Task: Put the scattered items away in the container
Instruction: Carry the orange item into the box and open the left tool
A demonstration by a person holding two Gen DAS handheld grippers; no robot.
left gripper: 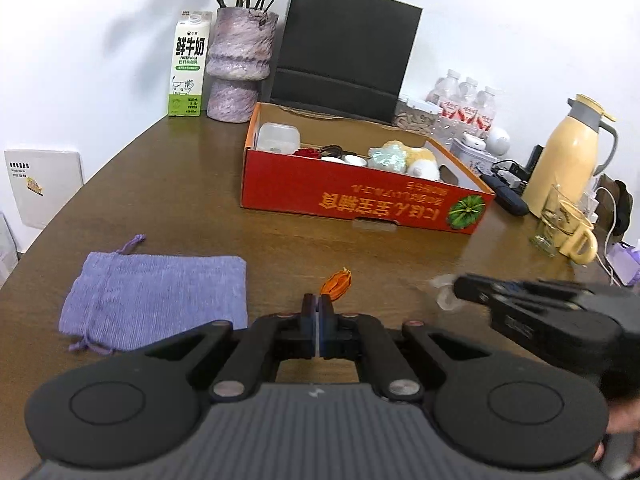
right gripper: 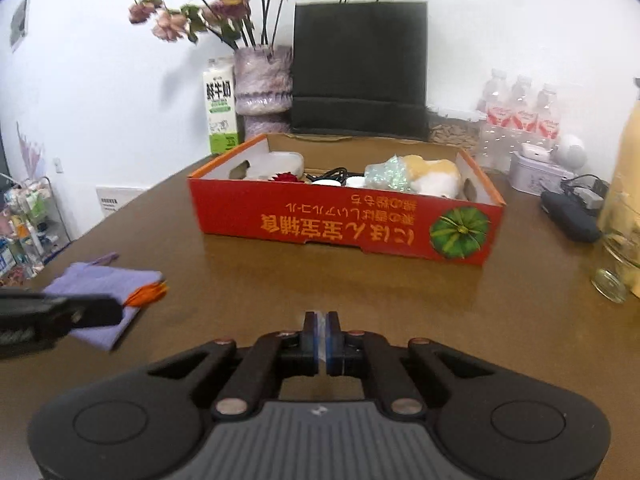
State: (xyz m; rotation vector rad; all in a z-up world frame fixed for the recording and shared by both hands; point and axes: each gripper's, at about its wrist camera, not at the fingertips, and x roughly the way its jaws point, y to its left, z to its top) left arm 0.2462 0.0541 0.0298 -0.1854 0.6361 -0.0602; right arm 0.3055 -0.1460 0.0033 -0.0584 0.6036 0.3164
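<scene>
The red cardboard box (left gripper: 360, 196) (right gripper: 340, 220) stands mid-table and holds a plush toy (right gripper: 432, 176), a clear tub, a cable and small cups. A purple drawstring pouch (left gripper: 156, 296) (right gripper: 100, 280) lies flat on the near left of the table. My left gripper (left gripper: 319, 300) (right gripper: 120, 312) is shut on a small orange item (left gripper: 336, 282) (right gripper: 146, 294) that sticks out past its tip. My right gripper (right gripper: 321, 316) (left gripper: 456, 292) is shut. A small translucent plastic piece (left gripper: 444, 292) shows at its tip in the left wrist view. In its own view nothing shows past the pads.
Along the back wall stand a milk carton (left gripper: 188, 64), a purple vase (left gripper: 240, 64) with dried flowers, and a black paper bag (left gripper: 344, 48). At the right are water bottles (right gripper: 520, 108), a yellow thermos (left gripper: 568, 160), a glass with a yellow mug (left gripper: 568, 224) and a dark case (right gripper: 568, 216).
</scene>
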